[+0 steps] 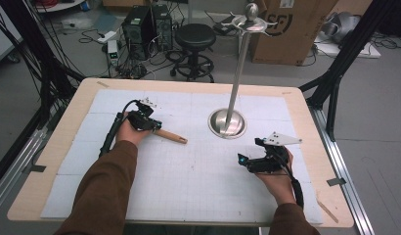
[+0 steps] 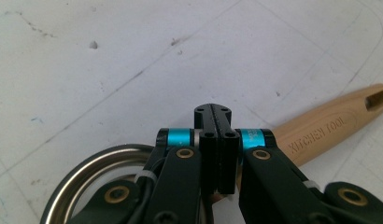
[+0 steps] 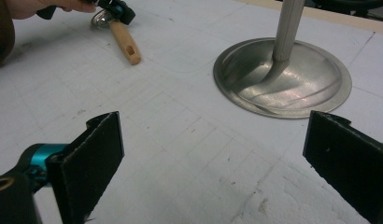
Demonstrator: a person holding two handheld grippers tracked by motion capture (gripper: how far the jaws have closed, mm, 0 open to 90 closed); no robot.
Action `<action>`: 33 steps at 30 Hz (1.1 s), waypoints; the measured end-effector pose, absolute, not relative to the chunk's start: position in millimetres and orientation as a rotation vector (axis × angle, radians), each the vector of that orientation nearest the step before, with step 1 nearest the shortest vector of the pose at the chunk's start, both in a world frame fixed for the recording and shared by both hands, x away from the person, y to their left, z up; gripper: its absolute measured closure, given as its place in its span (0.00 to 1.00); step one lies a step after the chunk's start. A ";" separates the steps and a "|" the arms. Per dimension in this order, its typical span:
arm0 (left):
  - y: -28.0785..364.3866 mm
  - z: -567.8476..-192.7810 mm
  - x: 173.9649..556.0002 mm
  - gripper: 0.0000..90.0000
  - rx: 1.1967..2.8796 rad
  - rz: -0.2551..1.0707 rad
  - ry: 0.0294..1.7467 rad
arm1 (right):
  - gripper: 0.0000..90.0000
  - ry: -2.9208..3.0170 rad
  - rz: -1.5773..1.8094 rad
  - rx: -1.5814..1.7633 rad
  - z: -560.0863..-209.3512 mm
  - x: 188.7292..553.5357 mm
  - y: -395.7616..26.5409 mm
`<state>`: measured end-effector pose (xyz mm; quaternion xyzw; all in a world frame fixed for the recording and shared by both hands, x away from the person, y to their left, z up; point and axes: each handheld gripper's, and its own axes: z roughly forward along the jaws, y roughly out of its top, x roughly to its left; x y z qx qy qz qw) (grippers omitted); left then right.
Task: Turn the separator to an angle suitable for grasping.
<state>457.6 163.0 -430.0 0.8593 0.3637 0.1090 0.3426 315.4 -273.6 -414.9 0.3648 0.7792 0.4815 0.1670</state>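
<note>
Toward the table's left edge, my left gripper [image 1: 150, 124] clamps the kitchen tool [image 2: 320, 128] at its neck, so the wooden handle [image 1: 171, 136] lies flat on the table [image 1: 198, 171]. My right gripper [image 1: 247, 160] waits with jaws apart before the stand [image 1: 228, 123].
</note>
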 end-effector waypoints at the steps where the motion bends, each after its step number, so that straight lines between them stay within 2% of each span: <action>1: 162.3 -430.3 456.7 1.00 2.234 0.283 0.950 | 0.04 2.218 1.371 1.038 -414.8 315.3 -273.6; 13: 166.6 -428.5 432.4 1.00 2.297 0.278 0.910 | 0.04 2.214 1.380 1.036 -413.9 314.3 -273.6; 21: 179.6 -421.5 417.2 1.00 2.263 0.284 0.907 | 0.04 2.209 1.389 1.029 -412.8 313.5 -273.7; 33: 185.9 -427.2 421.7 1.00 2.244 0.285 0.930 | 0.04 2.214 1.379 1.029 -413.7 314.3 -272.1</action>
